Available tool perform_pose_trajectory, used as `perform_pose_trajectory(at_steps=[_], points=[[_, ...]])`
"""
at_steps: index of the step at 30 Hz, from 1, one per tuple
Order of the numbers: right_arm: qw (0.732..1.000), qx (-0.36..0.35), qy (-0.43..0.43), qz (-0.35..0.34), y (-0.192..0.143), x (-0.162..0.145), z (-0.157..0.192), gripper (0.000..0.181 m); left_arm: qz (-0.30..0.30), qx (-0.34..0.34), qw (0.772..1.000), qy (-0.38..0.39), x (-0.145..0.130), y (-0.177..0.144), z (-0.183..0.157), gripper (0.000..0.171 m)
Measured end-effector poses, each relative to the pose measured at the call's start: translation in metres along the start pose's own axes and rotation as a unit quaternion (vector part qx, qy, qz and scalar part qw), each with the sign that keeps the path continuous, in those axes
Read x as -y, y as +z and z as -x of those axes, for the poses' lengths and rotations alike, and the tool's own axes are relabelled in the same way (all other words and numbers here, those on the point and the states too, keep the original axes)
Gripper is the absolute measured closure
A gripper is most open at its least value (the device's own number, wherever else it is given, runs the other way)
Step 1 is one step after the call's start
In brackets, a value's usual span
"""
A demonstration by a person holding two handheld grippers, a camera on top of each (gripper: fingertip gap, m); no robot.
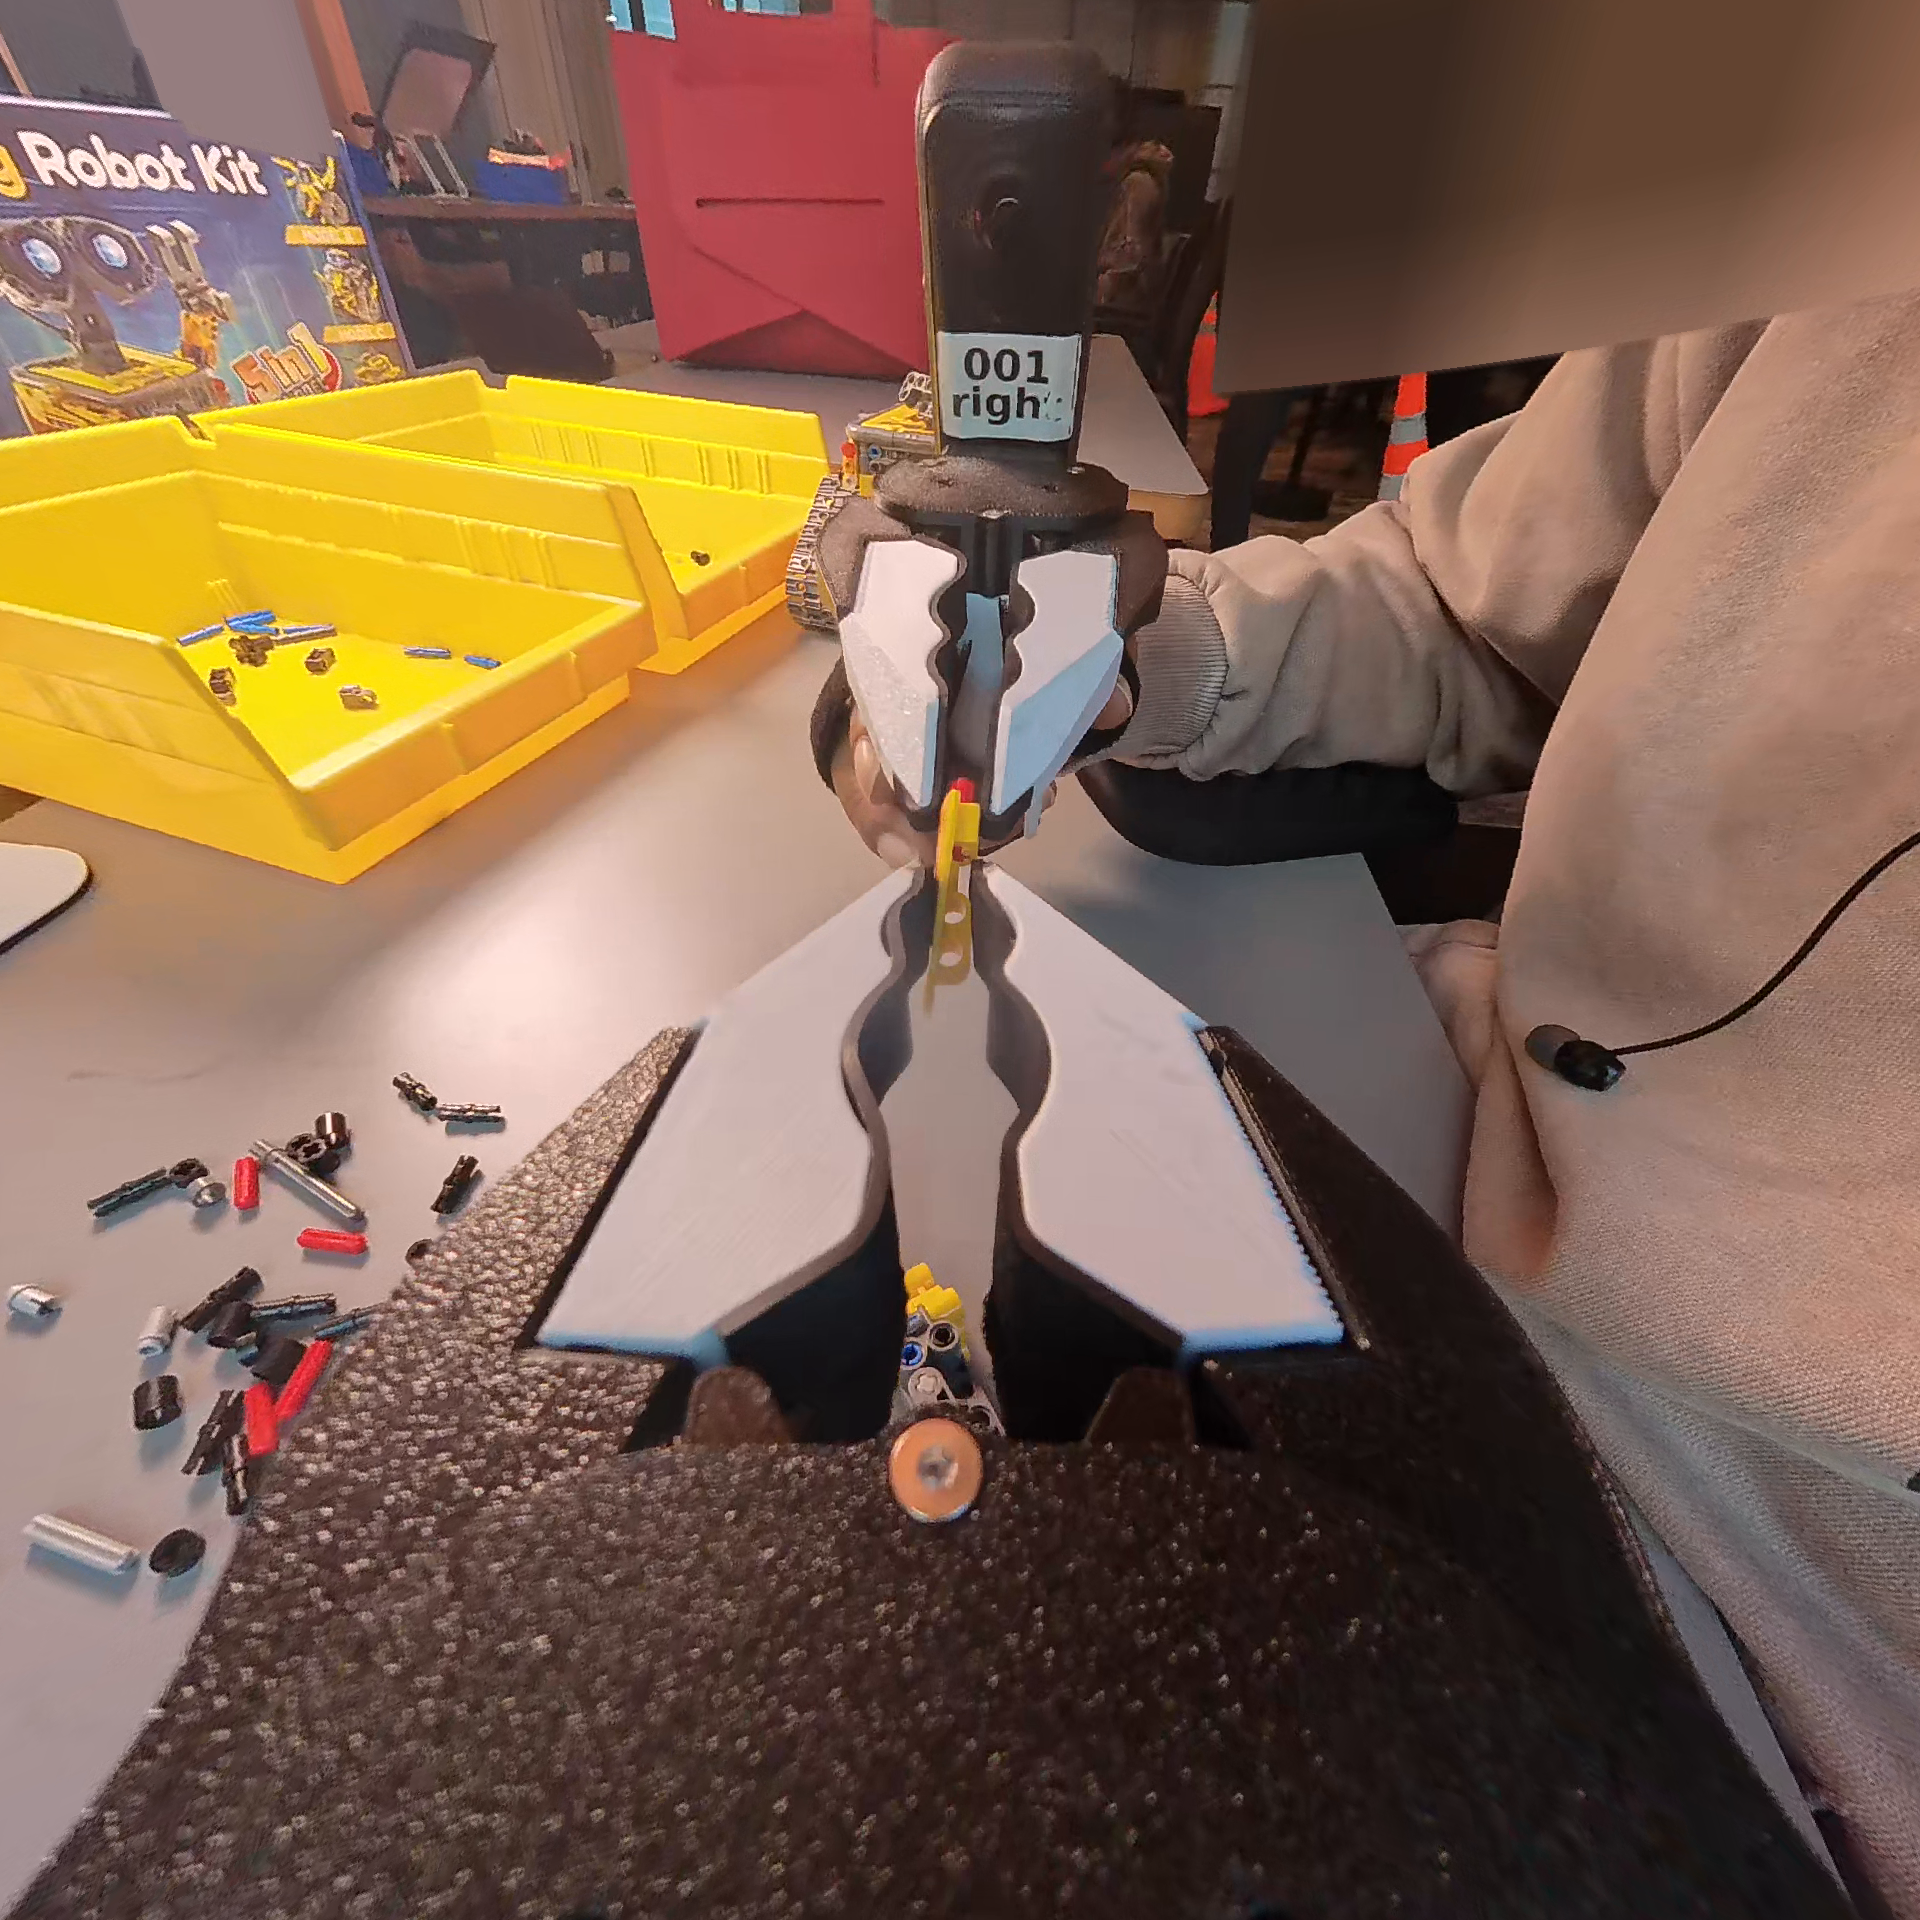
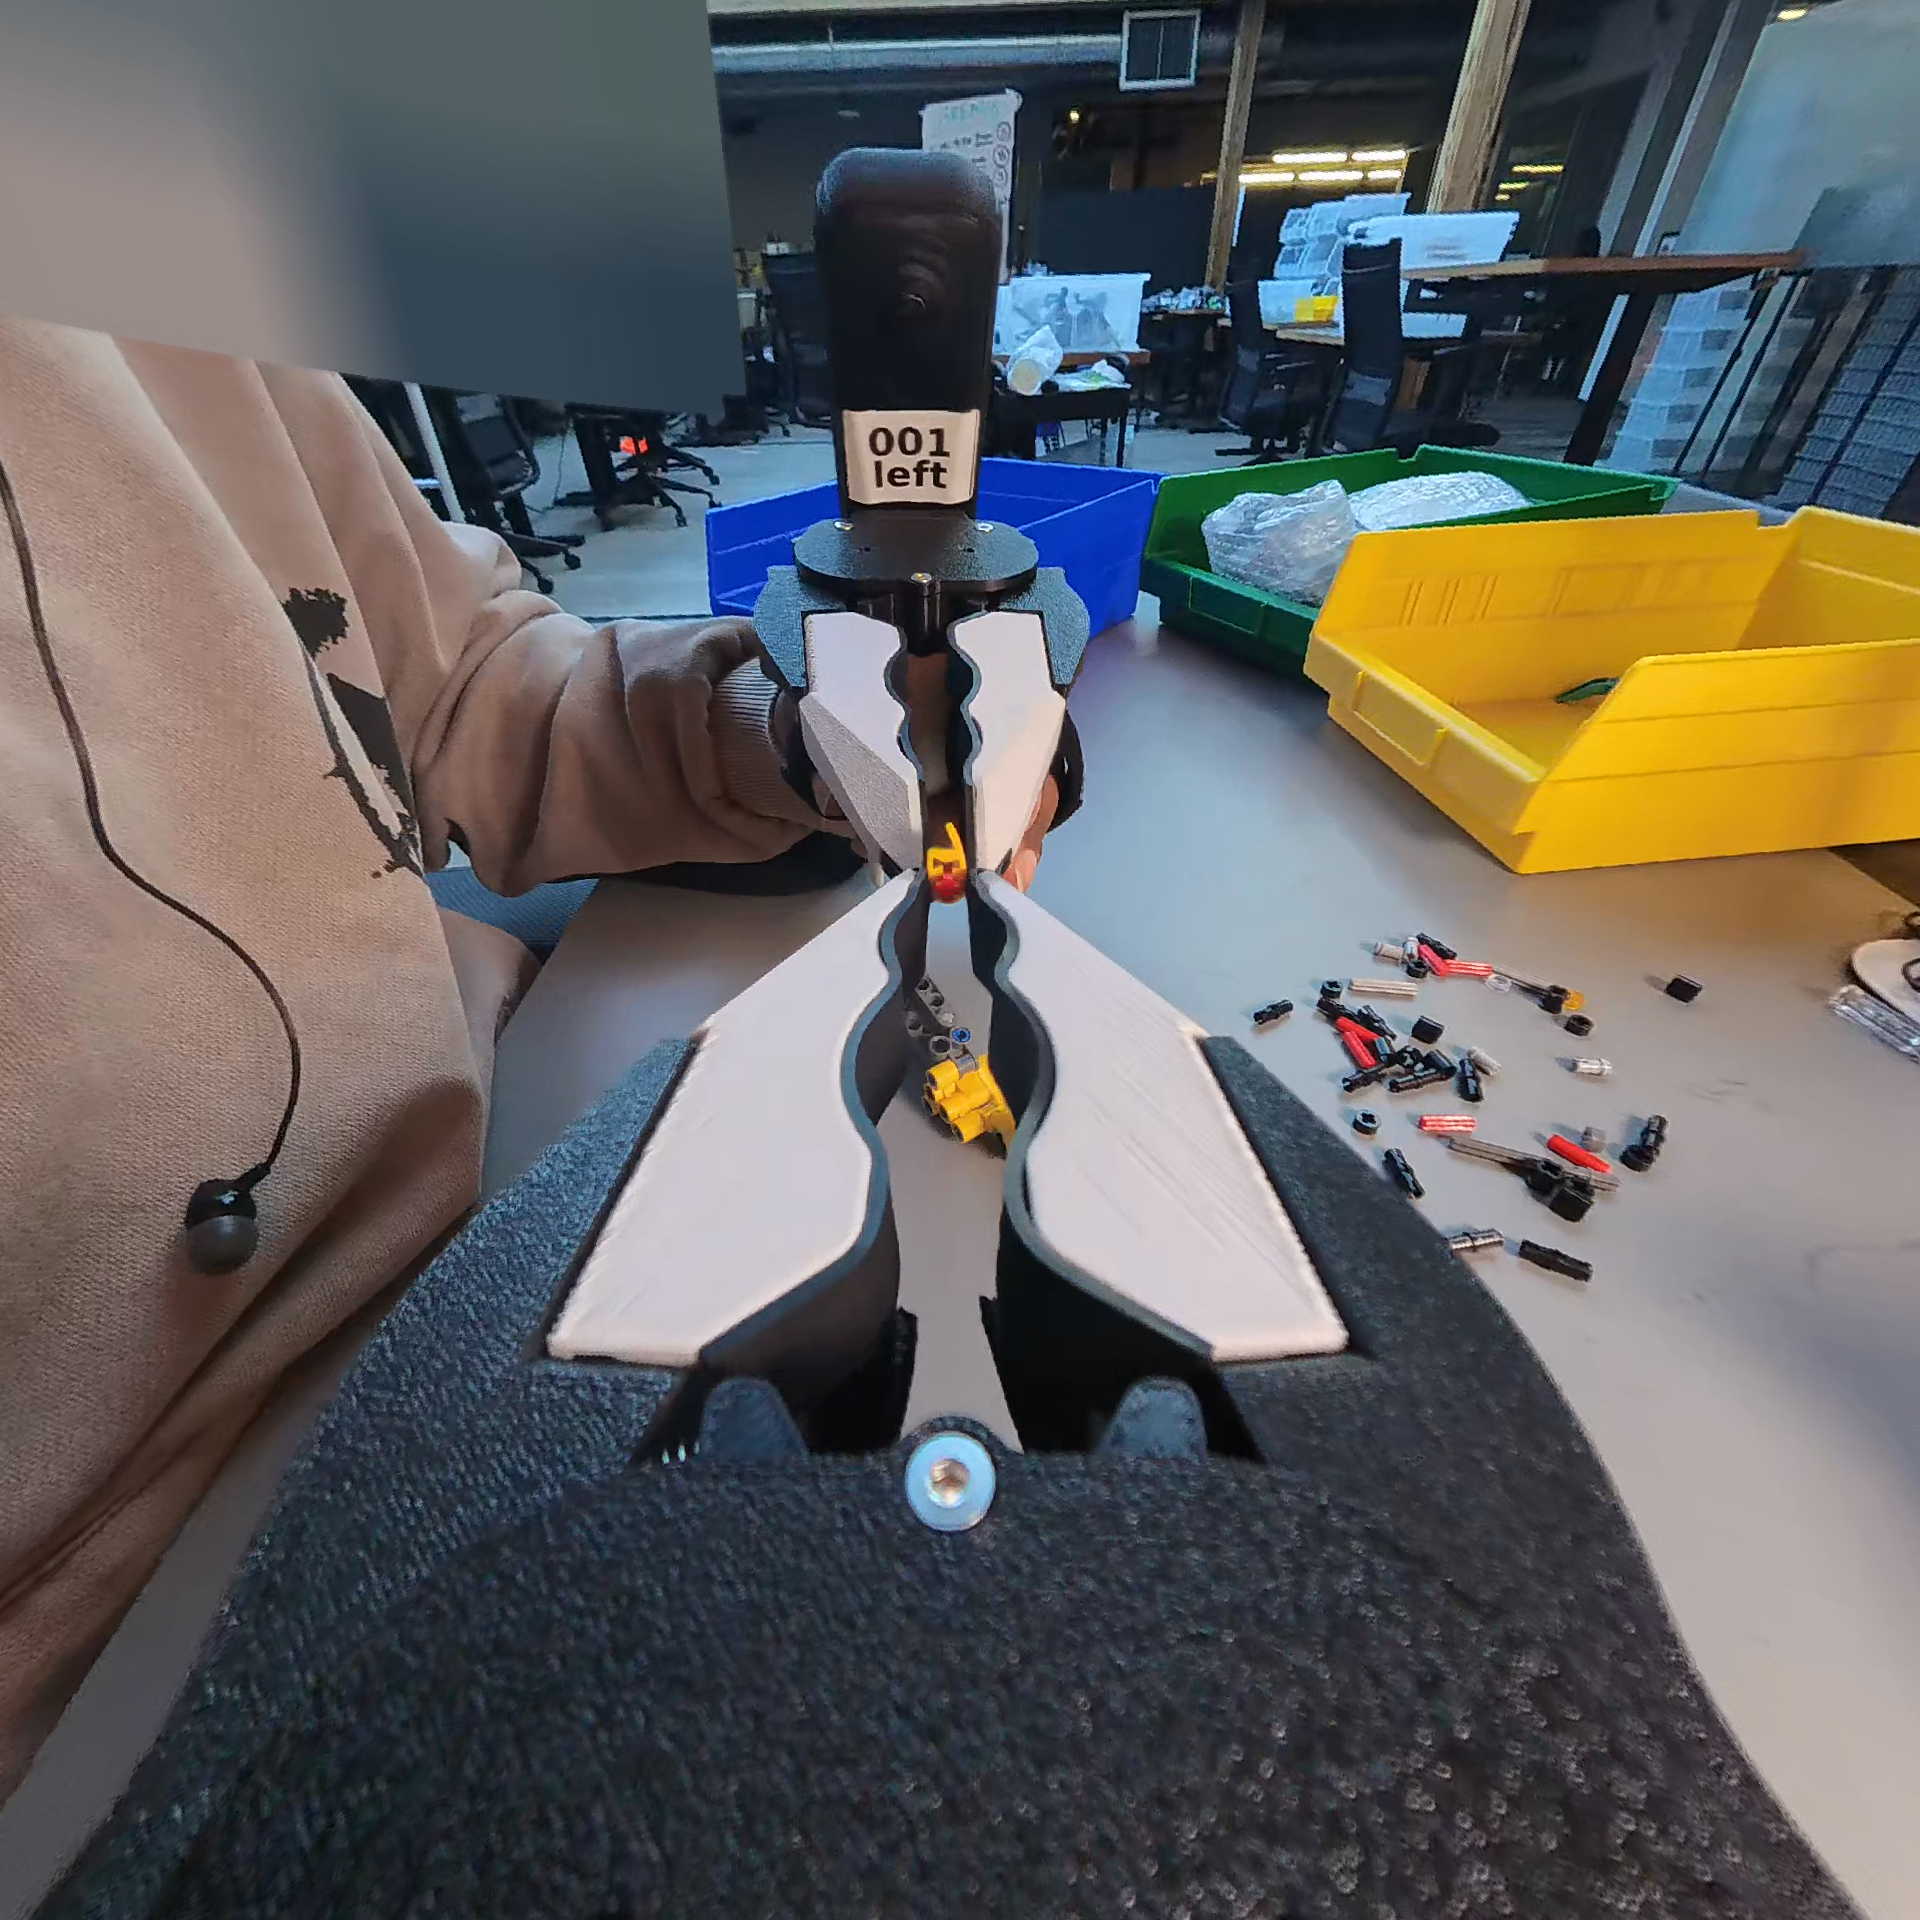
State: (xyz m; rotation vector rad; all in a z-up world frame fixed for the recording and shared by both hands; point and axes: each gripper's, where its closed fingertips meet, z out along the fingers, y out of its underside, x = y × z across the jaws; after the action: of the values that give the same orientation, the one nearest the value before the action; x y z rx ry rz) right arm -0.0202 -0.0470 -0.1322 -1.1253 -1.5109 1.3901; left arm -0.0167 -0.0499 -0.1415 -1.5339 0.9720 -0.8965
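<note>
Fingers, left wrist view: your left gripper (image 1: 951, 883) has its fingers narrowed onto a thin yellow strip (image 1: 951, 914) at the tips, meeting the right gripper (image 1: 961, 805) tip to tip above the grey counter (image 1: 520, 935).
Strip, lie: its long axis runs along your left fingers, one end towards the camera, a red peg (image 1: 964, 790) at the far end.
Handling: judged light, stiff, smooth plastic; pinch the flat faces near an end.
Around: loose black and red pins (image 1: 260, 1299) lie left; yellow bins (image 1: 364, 623) beyond.
Fingers, right wrist view: your right gripper (image 2: 948, 883) is closed narrow on the red-and-yellow end (image 2: 945, 868), facing the left gripper (image 2: 948, 831).
Below: a small yellow and grey assembly (image 2: 961, 1081) rests on the counter (image 2: 1195, 831) between your fingers.
Around: scattered pins (image 2: 1455, 1060) right; yellow bin (image 2: 1610, 707), green bin (image 2: 1247, 603), blue bin (image 2: 1039, 540) behind.
</note>
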Motion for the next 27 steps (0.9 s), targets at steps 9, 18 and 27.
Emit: perform_pose_trajectory(at_steps=[9, 18, 27], points=[[1.0, 0.014, -0.012, -0.014, -0.002, 0.003, 0.005, 0.179, -0.011, -0.026, 0.999, -0.023, 0.002, 0.001, -0.004, 0.165], [0.997, 0.013, 0.006, -0.071, -0.003, 0.028, 0.01, 0.181, -0.075, -0.065, 0.993, -0.057, 0.026, -0.007, -0.009, 0.165], [0.997, 0.01, 0.024, -0.077, -0.003, 0.033, 0.008, 0.181, -0.088, -0.069, 0.992, -0.063, 0.032, -0.012, -0.008, 0.165]])
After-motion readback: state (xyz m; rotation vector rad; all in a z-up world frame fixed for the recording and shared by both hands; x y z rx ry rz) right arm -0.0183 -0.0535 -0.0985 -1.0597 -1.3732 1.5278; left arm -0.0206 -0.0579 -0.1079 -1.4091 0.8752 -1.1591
